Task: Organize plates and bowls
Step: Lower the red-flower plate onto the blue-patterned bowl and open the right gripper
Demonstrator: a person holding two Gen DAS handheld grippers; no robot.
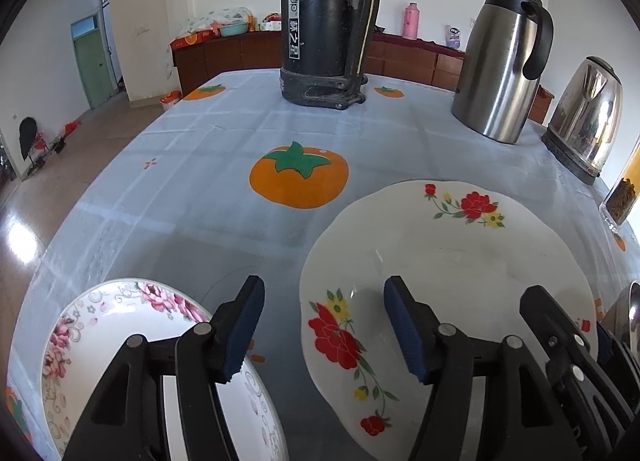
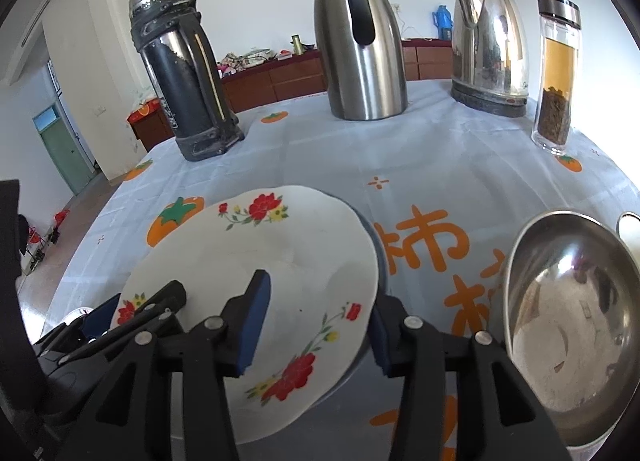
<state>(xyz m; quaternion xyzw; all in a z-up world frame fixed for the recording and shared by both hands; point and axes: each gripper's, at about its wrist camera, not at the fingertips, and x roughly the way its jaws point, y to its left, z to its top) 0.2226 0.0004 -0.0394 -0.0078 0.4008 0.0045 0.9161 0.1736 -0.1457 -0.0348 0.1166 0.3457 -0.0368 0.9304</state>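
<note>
A white plate with red flowers (image 1: 460,261) (image 2: 260,261) lies on the persimmon-print tablecloth. My left gripper (image 1: 324,289) is open and straddles the plate's left rim: one blue pad hangs over the cloth, the other over the plate. My right gripper (image 2: 320,293) is open across the plate's right rim, and neither pad presses on it. A grey-blue edge (image 2: 382,261) shows under that rim. A plate with pink flowers (image 1: 100,341) sits at the near left, partly hidden by my left finger. A steel bowl (image 2: 568,321) stands right of the red-flower plate.
At the back of the table stand a black thermos (image 1: 324,21), a steel jug (image 1: 500,69), an electric kettle (image 1: 584,117) and a glass tea jar (image 2: 556,73). The table's left edge (image 1: 132,141) drops to the floor.
</note>
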